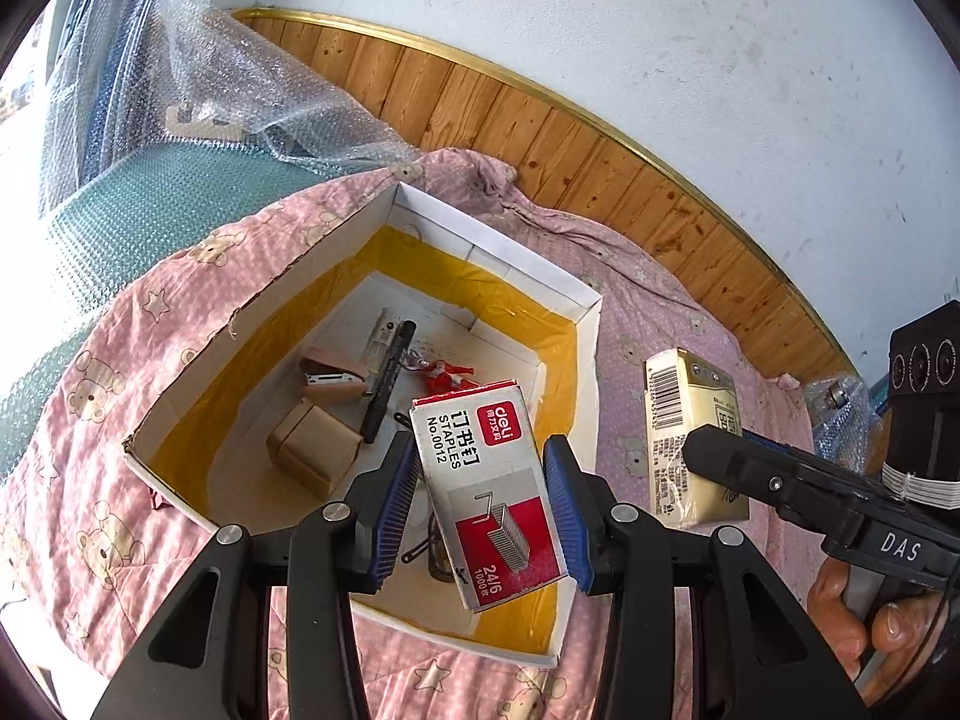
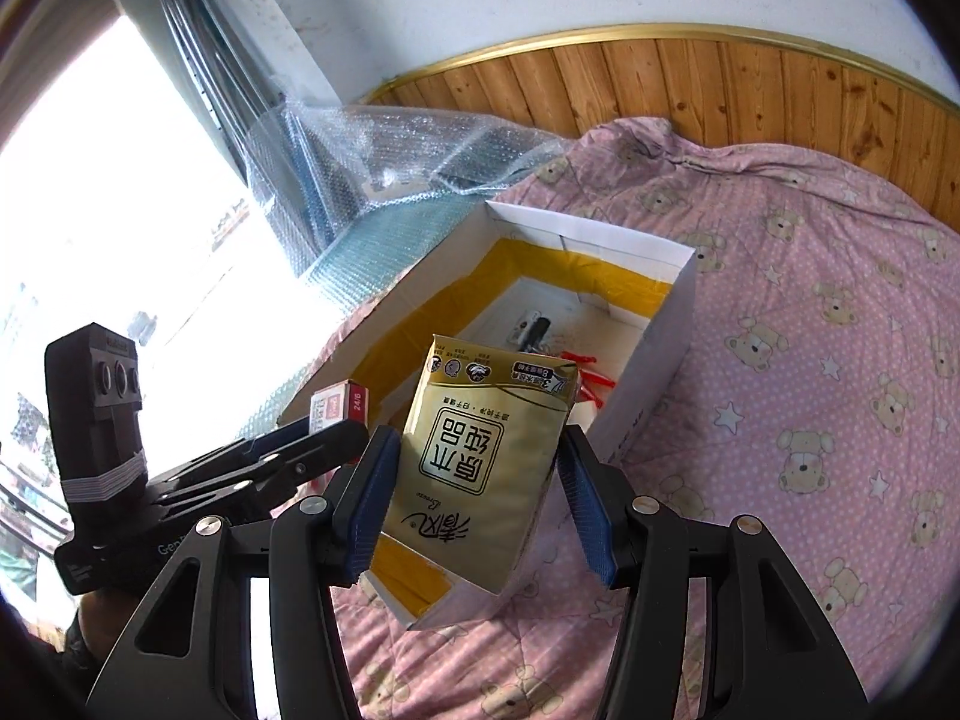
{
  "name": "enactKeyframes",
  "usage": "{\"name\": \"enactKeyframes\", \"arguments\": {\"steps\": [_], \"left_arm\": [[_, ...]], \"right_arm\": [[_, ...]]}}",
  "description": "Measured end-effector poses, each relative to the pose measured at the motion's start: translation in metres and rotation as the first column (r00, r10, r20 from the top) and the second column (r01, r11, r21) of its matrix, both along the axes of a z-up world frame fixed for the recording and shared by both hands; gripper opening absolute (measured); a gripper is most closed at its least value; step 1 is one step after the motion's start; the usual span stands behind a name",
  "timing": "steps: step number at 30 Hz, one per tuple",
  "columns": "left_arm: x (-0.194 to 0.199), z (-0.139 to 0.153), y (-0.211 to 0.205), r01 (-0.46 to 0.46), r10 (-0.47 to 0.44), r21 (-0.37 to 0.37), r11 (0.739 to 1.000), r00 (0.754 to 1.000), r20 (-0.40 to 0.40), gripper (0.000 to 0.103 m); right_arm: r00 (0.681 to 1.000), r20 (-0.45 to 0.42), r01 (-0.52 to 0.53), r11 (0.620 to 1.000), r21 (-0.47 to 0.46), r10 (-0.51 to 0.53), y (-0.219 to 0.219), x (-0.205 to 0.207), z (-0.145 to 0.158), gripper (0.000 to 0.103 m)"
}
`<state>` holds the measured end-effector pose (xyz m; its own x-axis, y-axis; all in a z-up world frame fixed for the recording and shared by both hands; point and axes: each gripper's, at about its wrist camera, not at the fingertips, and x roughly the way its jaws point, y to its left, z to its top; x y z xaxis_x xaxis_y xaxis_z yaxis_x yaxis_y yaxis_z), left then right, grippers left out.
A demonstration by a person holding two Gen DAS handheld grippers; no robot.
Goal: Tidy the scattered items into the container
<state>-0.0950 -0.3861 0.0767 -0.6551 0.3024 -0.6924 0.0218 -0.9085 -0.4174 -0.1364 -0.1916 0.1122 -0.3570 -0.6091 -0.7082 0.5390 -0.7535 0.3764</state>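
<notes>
On the bed's pink bear-print quilt (image 2: pixel 840 276) sits the open cardboard box (image 1: pixel 591 306), both tools hovering above it. Right tool (image 2: pixel 474 480) grips a tissue pack (image 2: pixel 480 456) — soft, light, squashable, best held mid-body. Left tool (image 1: pixel 480 498) clamps a staple box (image 1: pixel 486 480) by its sides — stiff but small, dense, slippery.

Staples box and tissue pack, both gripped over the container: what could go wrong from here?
1. The left gripper holds the staples box tilted, over the box's near rim; released here, it may land on the clips below or tip out.
2. The tissue pack in the right gripper is soft and could slip.
3. Both grippers crowd the container, so they might collide.
</notes>
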Motion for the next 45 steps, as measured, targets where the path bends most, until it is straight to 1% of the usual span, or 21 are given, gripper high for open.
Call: {"name": "enactKeyframes", "arguments": {"steps": [5,11,15,18,20,21,22,23,24,26,31,34,37,39,40,41,43,45], "left_arm": [[-0.010,-0.007,-0.007,-0.013,0.013,0.001,1.000,1.000,0.021,0.045],[-0.025,-0.018,-0.007,-0.007,0.007,0.007,1.000,0.999,0.053,0.045],[-0.035,-0.027,-0.007,-0.007,0.006,0.012,1.000,0.997,0.074,0.045],[-0.043,-0.036,-0.009,-0.013,0.011,0.015,1.000,0.995,0.100,0.045],[-0.048,-0.044,-0.011,-0.020,0.017,0.025,0.999,0.992,0.123,0.046],[-0.051,-0.050,-0.012,-0.029,0.024,0.036,0.999,0.990,0.138,0.048],[-0.054,-0.055,-0.014,-0.040,0.033,0.045,0.998,0.988,0.151,0.051],[-0.055,-0.059,-0.016,-0.049,0.041,0.049,0.998,0.986,0.161,0.053],[-0.055,-0.062,-0.018,-0.055,0.046,0.047,0.997,0.985,0.167,0.053],[-0.054,-0.064,-0.021,-0.062,0.054,0.043,0.997,0.984,0.170,0.053],[-0.047,-0.059,-0.028,-0.068,0.064,0.021,0.997,0.986,0.152,0.054],[-0.042,-0.056,-0.025,-0.048,0.048,0.000,0.999,0.988,0.147,0.054],[-0.034,-0.052,-0.019,-0.024,0.027,-0.019,1.000,0.989,0.145,0.054],[-0.029,-0.049,-0.014,-0.011,0.015,-0.028,1.000,0.989,0.147,0.056],[-0.027,-0.048,-0.012,-0.004,0.009,-0.029,1.000,0.988,0.152,0.061],[-0.024,-0.047,-0.009,0.003,0.002,-0.030,1.000,0.988,0.157,0.065],[-0.018,-0.046,-0.003,0.016,-0.009,-0.039,0.999,0.987,0.163,0.065],[-0.014,-0.044,0.003,0.026,-0.016,-0.058,0.998,0.985,0.170,0.069]], "right_arm": [[1.000,0.003,-0.022,1.000,0.001,0.022,-0.016,-0.014,-0.003,0.057],[0.999,0.011,-0.034,0.999,0.014,0.033,-0.030,-0.037,-0.011,0.057],[0.999,0.010,-0.038,0.999,0.031,0.037,-0.040,-0.059,-0.016,0.057],[1.000,-0.001,-0.025,0.999,0.046,0.025,-0.048,-0.082,-0.021,0.057],[0.999,-0.039,-0.007,0.999,0.052,0.009,-0.053,-0.102,-0.025,0.060],[0.999,-0.049,0.009,0.997,0.077,-0.005,-0.055,-0.112,-0.032,0.065],[0.998,-0.058,0.025,0.994,0.102,-0.019,-0.058,-0.121,-0.038,0.065],[0.999,-0.034,0.030,0.993,0.115,-0.026,-0.058,-0.129,-0.045,0.065],[1.000,0.000,0.026,0.994,0.104,-0.026,-0.057,-0.134,-0.051,0.065],[0.999,0.019,0.026,0.995,0.096,-0.028,-0.053,-0.133,-0.058,0.065],[0.998,0.057,0.030,0.995,0.099,-0.035,-0.036,-0.118,-0.066,0.065],[0.997,0.070,0.031,0.995,0.090,-0.037,-0.027,-0.107,-0.061,0.065],[0.997,0.077,-0.001,0.994,0.108,-0.007,-0.026,-0.091,-0.051,0.065],[0.997,0.072,-0.037,0.990,0.136,0.027,-0.028,-0.079,-0.044,0.065],[0.997,0.064,-0.054,0.985,0.165,0.044,-0.030,-0.072,-0.041,0.065],[0.997,0.058,-0.068,0.978,0.196,0.058,-0.032,-0.066,-0.039,0.065],[0.996,0.041,-0.087,0.962,0.258,0.079,-0.034,-0.055,-0.036,0.065],[0.994,0.030,-0.105,0.945,0.311,0.101,-0.036,-0.045,-0.035,0.066]]}}
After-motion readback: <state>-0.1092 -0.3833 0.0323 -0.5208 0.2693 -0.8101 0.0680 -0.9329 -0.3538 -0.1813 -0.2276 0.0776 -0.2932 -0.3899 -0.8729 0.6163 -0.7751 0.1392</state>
